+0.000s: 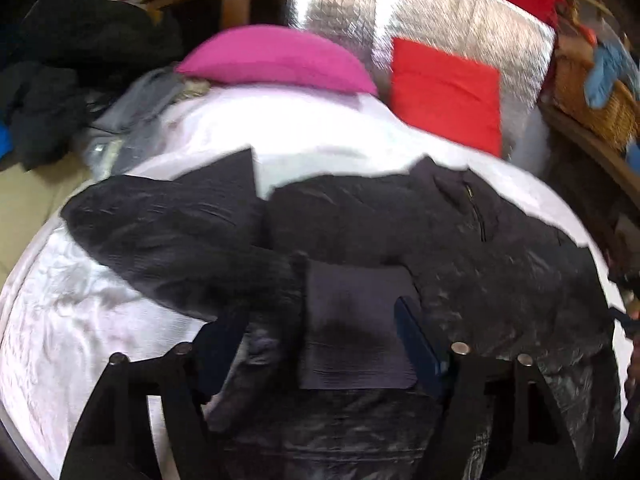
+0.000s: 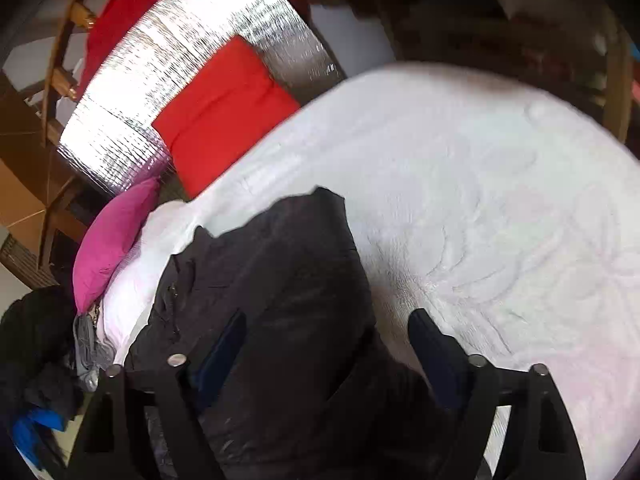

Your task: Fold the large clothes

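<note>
Left wrist view is showing a large black padded jacket (image 1: 360,216) lying across a white quilted bed cover (image 1: 312,128), its long axis running side to side, one sleeve reaching left and the zipped collar pointing toward a red square cushion (image 1: 448,92). Only this view is showing a wicker basket (image 1: 592,96) at right. The left gripper (image 1: 320,336) is hovering with its jaws apart over a ribbed hem, pads not pressing it. Right wrist view is showing the jacket (image 2: 272,280) running away from the camera, plus bare cover (image 2: 480,184) stretching right. The right gripper (image 2: 328,344) is standing open astride the fabric, gripping nothing.
</note>
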### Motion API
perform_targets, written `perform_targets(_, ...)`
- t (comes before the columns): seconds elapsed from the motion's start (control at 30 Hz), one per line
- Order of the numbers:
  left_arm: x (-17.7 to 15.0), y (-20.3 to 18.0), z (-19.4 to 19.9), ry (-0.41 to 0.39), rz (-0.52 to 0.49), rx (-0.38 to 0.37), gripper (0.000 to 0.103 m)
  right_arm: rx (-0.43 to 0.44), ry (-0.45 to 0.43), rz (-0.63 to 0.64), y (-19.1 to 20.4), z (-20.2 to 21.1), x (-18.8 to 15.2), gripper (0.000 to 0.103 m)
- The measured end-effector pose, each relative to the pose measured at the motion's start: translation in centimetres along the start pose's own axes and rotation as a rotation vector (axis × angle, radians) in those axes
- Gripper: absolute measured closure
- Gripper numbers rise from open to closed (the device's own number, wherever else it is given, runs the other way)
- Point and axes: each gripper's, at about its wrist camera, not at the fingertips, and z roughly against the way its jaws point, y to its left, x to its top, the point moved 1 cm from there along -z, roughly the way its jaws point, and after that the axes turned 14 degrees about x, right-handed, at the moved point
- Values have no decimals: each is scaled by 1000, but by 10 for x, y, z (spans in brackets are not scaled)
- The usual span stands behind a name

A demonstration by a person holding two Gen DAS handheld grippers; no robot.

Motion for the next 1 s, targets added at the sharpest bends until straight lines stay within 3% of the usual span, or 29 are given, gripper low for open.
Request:
perform_targets(0.13,-1,-13,-23,91,-6,-13,27,-38,103,58,4,-34,-4,39)
perform_targets(0.2,-3,-19,-33,119,-17,-14,27,-96,123,121,12,-42,-11,59)
perform_targets(0.23,-4,-20,-35,125,-13,-18,28,-116,110,147,17,-38,-16,62)
perform_targets(0.3,-4,-22,-38,126,1,-28,59,-128,80,169,30,-31,-16,74)
perform_targets(0.37,-2,-21,-40,117,0,1,69,-117,9,199,43,-9,-11,77)
perform_targets(0.43,-1,-20,-42,122,7,15,69,-117,-26,204,46,-2,-12,78)
perform_targets(0.53,-3,-21,-50,156,-12,57,64,-194,80,165,23,-28,-24,77)
perform_targets(0.63,0,-22,-44,167,-39,54,58,-186,59,134,27,-24,-22,74)
perform_targets(0.7,4,-17,-31,157,-30,4,38,-171,16,132,38,-5,-16,74)
perform_targets(0.73,6,-11,-22,138,-16,-15,33,-163,-35,142,45,8,-15,71)
perform_targets(0.77,9,-5,-14,111,0,-28,27,-161,-74,158,51,19,-16,57)
perform_targets(0.8,12,4,-4,77,18,-39,26,-149,-131,180,60,33,-18,25)
perform_targets(0.83,17,16,7,38,37,-55,25,-130,-177,193,66,42,-21,15)
perform_targets(0.9,25,41,21,-21,71,-74,19,-69,-277,234,88,59,-31,10)
perform_targets(1.0,35,99,28,-89,189,-1,9,46,-216,325,120,59,-53,10)
